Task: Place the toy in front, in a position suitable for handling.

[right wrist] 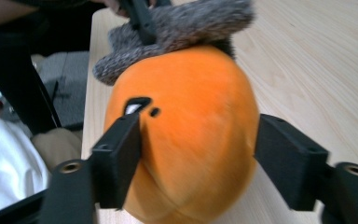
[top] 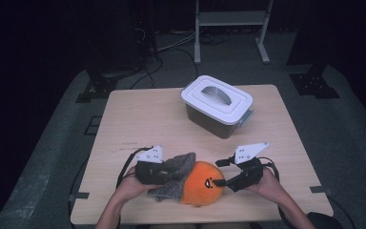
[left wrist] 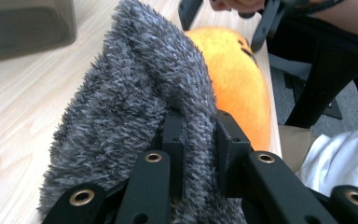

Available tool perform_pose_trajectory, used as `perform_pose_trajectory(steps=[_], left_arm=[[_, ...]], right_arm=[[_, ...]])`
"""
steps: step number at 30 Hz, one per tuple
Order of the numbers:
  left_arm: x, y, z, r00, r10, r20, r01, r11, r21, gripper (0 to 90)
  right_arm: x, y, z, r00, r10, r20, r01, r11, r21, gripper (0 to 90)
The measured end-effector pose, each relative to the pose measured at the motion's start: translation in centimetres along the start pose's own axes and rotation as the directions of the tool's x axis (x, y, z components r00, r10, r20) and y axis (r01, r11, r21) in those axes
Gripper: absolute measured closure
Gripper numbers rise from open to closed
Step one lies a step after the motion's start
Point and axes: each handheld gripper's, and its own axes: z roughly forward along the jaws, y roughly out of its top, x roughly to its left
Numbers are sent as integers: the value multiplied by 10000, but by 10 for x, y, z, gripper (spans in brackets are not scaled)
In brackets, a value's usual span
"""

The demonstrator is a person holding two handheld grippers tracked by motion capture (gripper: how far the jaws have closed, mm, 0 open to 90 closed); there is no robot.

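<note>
A round orange plush toy [top: 202, 183] with a small black face lies near the table's front edge, its grey fuzzy top [top: 176, 164] pointing left. My left gripper [top: 167, 174] is shut on that grey fuzz [left wrist: 130, 93]; the fibres are pinched between the jaws of the left gripper [left wrist: 200, 135], and the orange body [left wrist: 235, 79] lies beyond. From the right, my right gripper [top: 222, 183] straddles the orange body [right wrist: 191, 116]. The right gripper [right wrist: 198, 154] is open, its jaws spread wide on either side of the toy without squeezing it. The grey fuzz [right wrist: 186, 23] shows behind the toy.
A dark storage box with a white handled lid [top: 218, 106] stands closed at the back centre of the wooden table [top: 138, 119]. The toy sits close to the front edge, by the person's lap. A white metal frame [top: 231, 28] stands on the floor beyond.
</note>
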Motion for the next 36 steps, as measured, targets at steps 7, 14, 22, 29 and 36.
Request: perform_pose_trajectory(steps=[7, 14, 22, 29, 36], left_arm=[[0, 6, -2, 9998, -109, -179, 105, 9997, -216, 776], [-19, 31, 10, 9972, 738, -150, -742, 9970, -221, 779], [1, 7, 0, 9992, -230, -338, 223, 9996, -194, 780], [3, 6, 0, 9991, -183, -379, 180, 9998, -69, 780], [-3, 20, -2, 9999, -151, -77, 145, 9971, -747, 781]], right_arm=[[-2, -2, 10, 9977, 472, -485, -455, 9983, 355, 498], [17, 20, 18, 9959, -665, 618, 649, 9975, 280, 551], [16, 19, 11, 9940, -699, 845, 684, 9974, 205, 550], [8, 13, 7, 9991, -321, 282, 318, 9994, 101, 351], [19, 14, 12, 9946, -910, 495, 896, 9955, 302, 544]])
